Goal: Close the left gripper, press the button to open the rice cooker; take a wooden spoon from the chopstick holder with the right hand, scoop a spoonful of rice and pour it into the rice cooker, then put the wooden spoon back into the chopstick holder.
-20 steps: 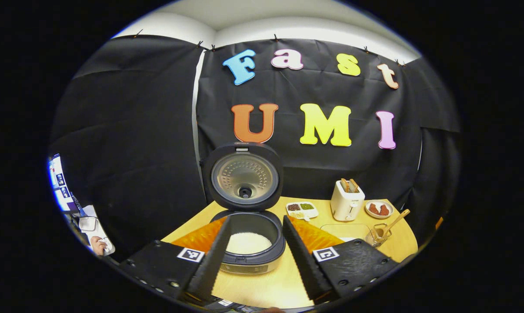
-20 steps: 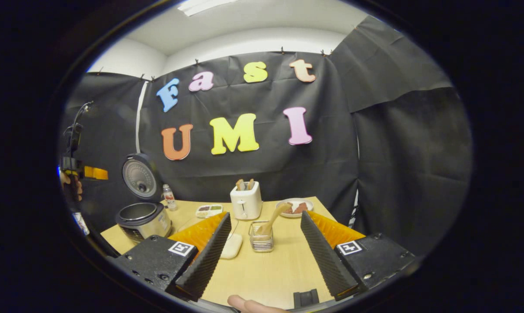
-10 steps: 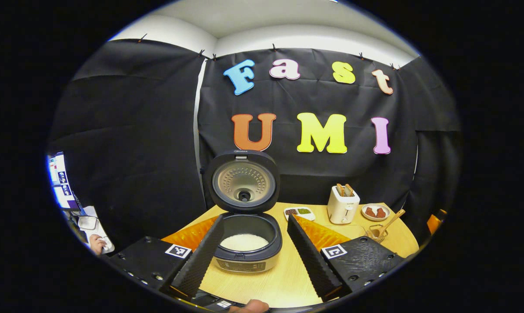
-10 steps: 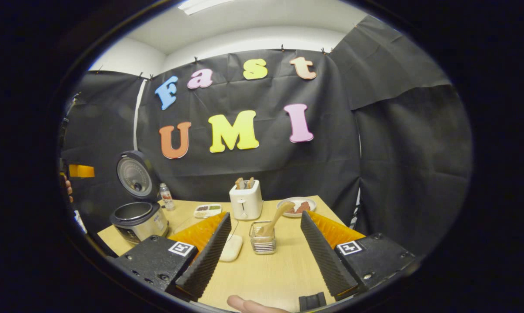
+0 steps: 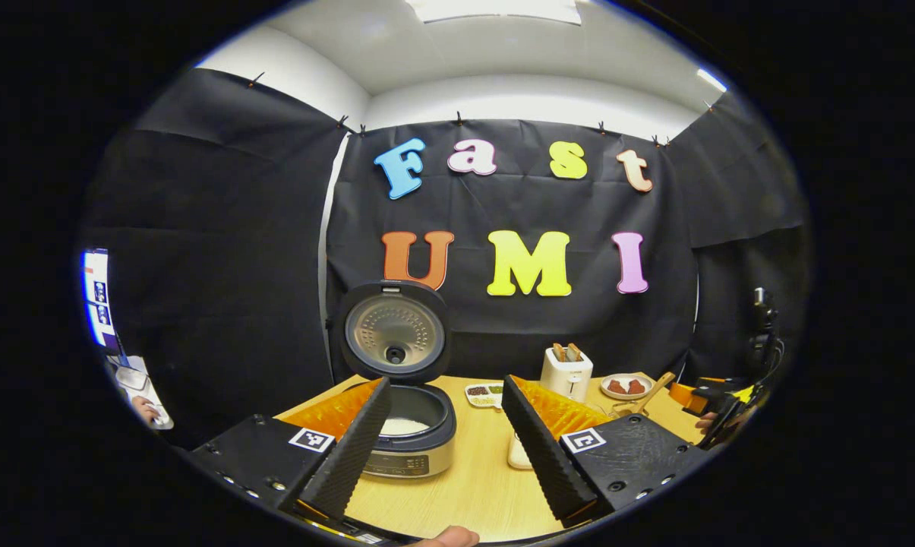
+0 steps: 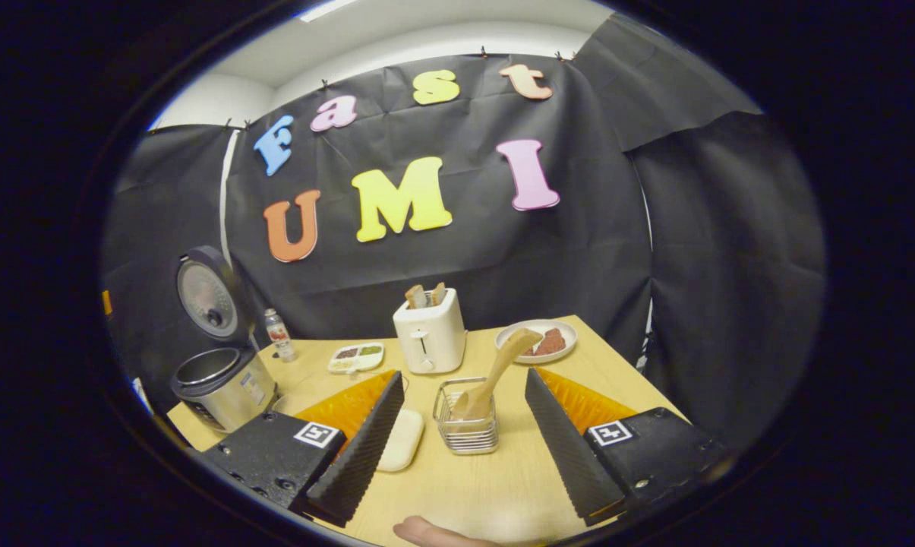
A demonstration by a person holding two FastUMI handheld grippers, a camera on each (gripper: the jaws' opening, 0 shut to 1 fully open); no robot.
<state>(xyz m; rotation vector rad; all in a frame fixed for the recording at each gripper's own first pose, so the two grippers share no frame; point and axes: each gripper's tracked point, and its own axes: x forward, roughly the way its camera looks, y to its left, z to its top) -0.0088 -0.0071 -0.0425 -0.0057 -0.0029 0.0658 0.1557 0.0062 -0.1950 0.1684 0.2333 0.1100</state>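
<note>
1. Round silver-and-black rice cooker (image 6: 225,386) sits at the table's left end, lid (image 5: 395,331) standing upright, white rice visible in the pot in the left gripper view. Button step looks done. Risk: a loaded spoon has to cross most of the light wooden table (image 6: 495,486) to get there, so any tilt on the way spills grains.
2. Left gripper (image 5: 446,444): fingers spread wide, holding nothing, raised in front of the cooker. Risk: hanging in front of the pot, it could block or knock the spoon on its way in.
3. Flat cream oval dish (image 6: 401,448) lies just beside the right gripper's left finger; low swing could clip it.
4. Small wire-mesh chopstick holder (image 6: 467,419) stands mid-table with the pale wooden spoon (image 6: 496,371) in it, handle leaning up and to the right. Risk: holder looks light, so a sideways pull on the leaning handle may tip or drag it; better lift along the handle.
5. Right gripper (image 6: 463,450): fingers apart, empty, holder framed between them but not touching. Risk: closing low pinches the wire rim instead of the handle.
6. White toaster (image 6: 429,339) and white plate (image 6: 537,340) stand behind the holder; overshoot hits them.
7. Versus a second ago: left gripper has pulled back and up, cooker now smaller in its view; right gripper has come nearer the holder, pitched down, jaws unchanged.
</note>
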